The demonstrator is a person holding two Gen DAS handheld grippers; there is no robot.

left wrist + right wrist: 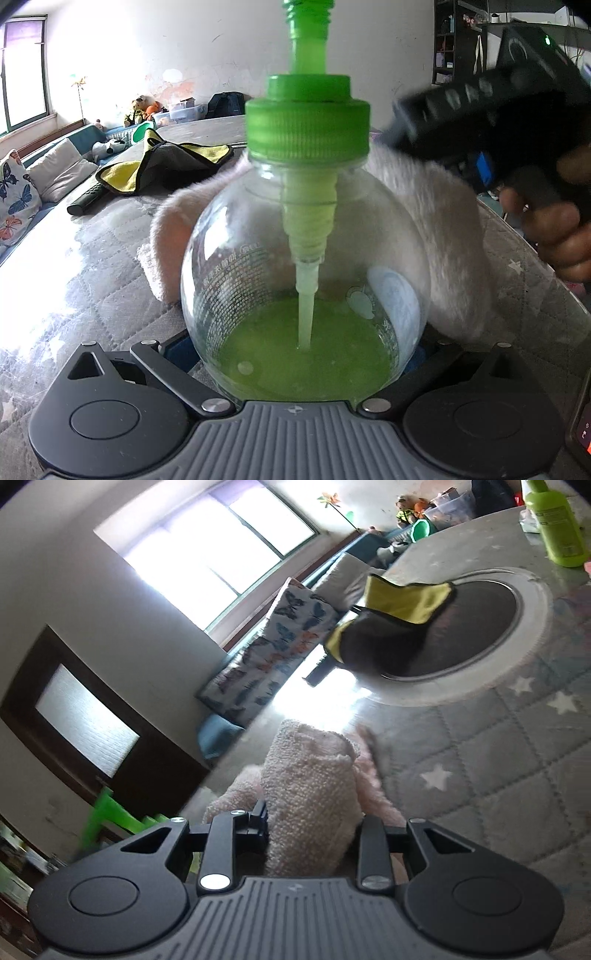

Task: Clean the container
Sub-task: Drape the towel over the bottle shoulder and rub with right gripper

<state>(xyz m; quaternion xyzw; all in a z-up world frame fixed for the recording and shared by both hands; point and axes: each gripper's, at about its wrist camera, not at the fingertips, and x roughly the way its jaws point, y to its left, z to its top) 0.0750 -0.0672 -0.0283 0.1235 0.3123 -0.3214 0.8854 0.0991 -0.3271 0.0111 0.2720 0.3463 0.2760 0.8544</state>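
A round clear bottle with a green pump cap and green liquid in its bottom fills the left wrist view. My left gripper is shut on its lower body, one finger on each side. A fluffy pink cloth wraps round the back and right of the bottle. My right gripper is shut on that pink cloth, which stands bunched up between its fingers. In the left wrist view the right gripper's black body and the hand holding it are at the upper right.
A yellow and grey cloth lies on a dark round disc with a white rim further back. A black stick-shaped object lies beside it. A green bottle stands at the far end. The table has a quilted star-patterned cover.
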